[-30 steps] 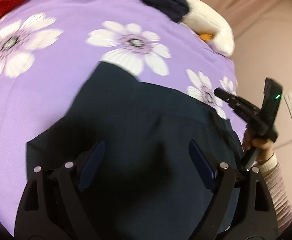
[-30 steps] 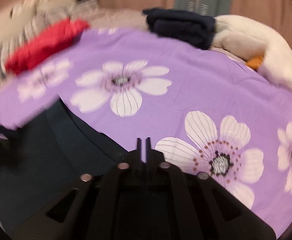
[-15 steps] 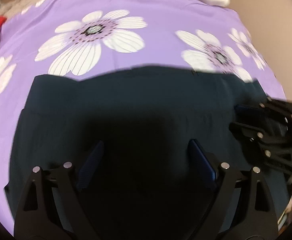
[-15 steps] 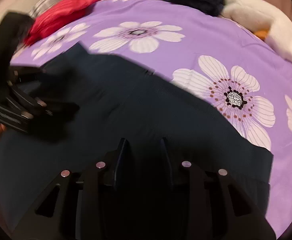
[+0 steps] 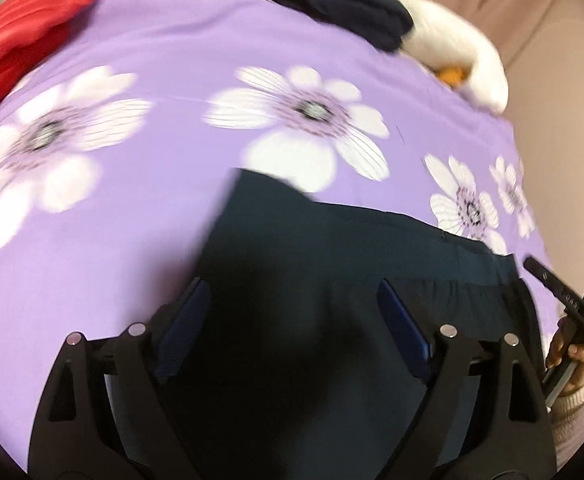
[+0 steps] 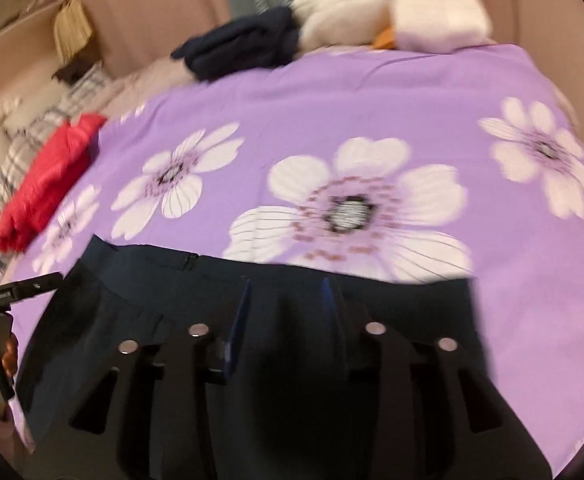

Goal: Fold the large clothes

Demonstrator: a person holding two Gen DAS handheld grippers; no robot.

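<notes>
We see a purple bedspread [image 5: 164, 208] printed with large white flowers covering the bed, with pinkish-beige curtains behind; no writing can be read, a small label on the tool at the left edge of the right view being blurred. The dark navy garment [image 6: 164, 300] lies flat on the near part of the spread, its zipped waistband edge farthest from us. A white plush toy [image 6: 391, 8], a folded dark bundle [image 5: 339, 12] and a red cloth [image 6: 48, 184] lie along the far edge. Only the right view shows plaid bedding [image 6: 72, 96]. The left gripper [image 5: 292, 312] hovers with fingers wide apart over the garment; the right gripper [image 6: 288, 312] is opening, nothing pinched.
</notes>
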